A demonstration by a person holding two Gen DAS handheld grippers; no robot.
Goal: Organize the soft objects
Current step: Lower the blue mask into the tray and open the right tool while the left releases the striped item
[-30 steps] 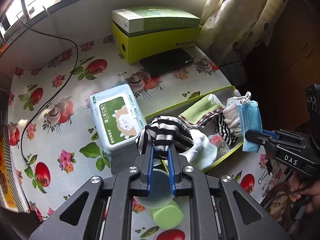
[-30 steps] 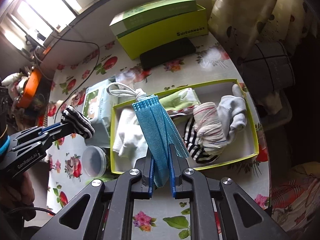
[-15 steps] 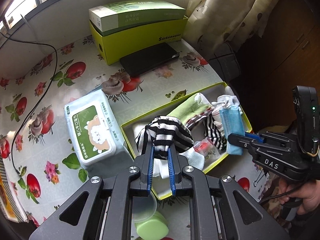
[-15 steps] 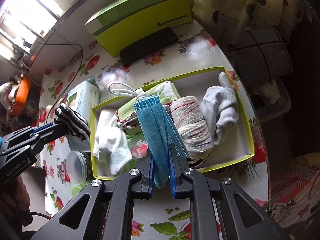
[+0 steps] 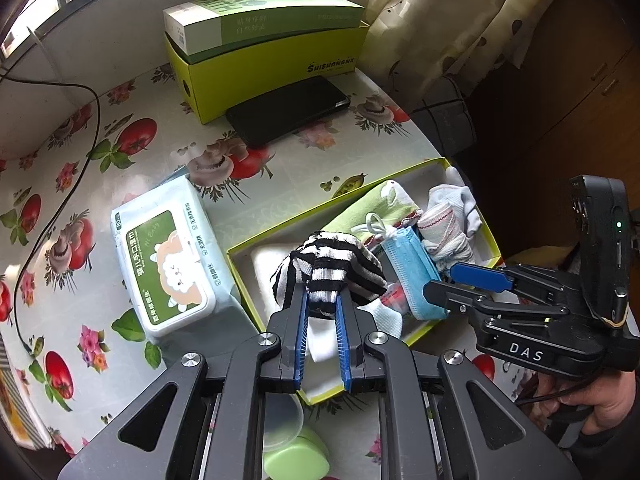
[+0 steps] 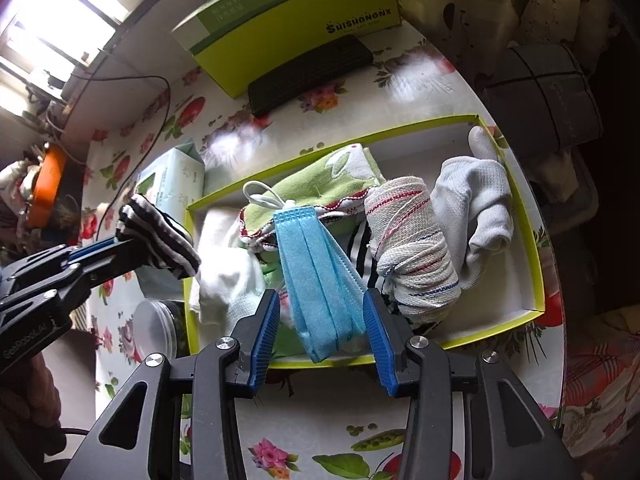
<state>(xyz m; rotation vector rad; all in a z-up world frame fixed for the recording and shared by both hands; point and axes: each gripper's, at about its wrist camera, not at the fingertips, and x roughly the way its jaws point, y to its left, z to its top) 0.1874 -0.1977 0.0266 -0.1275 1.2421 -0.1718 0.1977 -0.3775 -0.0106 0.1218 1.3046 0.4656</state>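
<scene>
Blue pleated non-woven: mask [image 6: 320, 276], lying between the right gripper's [image 6: 320, 320] jaws, which are opening; the pads stand clear of it on both sides, so it is released. It drapes over the near wall of the tray [image 6: 534, 248], upper end with white ear loops resting ahead on the green cloth [image 6: 340, 176]. Judged very light, limp, easily snagged by its loops; best taken across the folded pleats, mid-body.

Striped knit: sock [image 5: 328, 268], bunched, clenched at its cuff in the left gripper [image 5: 322, 312], hanging above the tray's near-left corner, over a white cloth [image 6: 228, 276]. Judged soft, stretchy, non-slip; the bunched cuff gives a sure hold.

Also in the tray, ahead and right of the right gripper: rolled towel [image 6: 412, 252], grey sock [image 6: 476, 200].

On the bench [image 5: 280, 196], left of the left gripper: wipes pack [image 5: 168, 260].
</scene>
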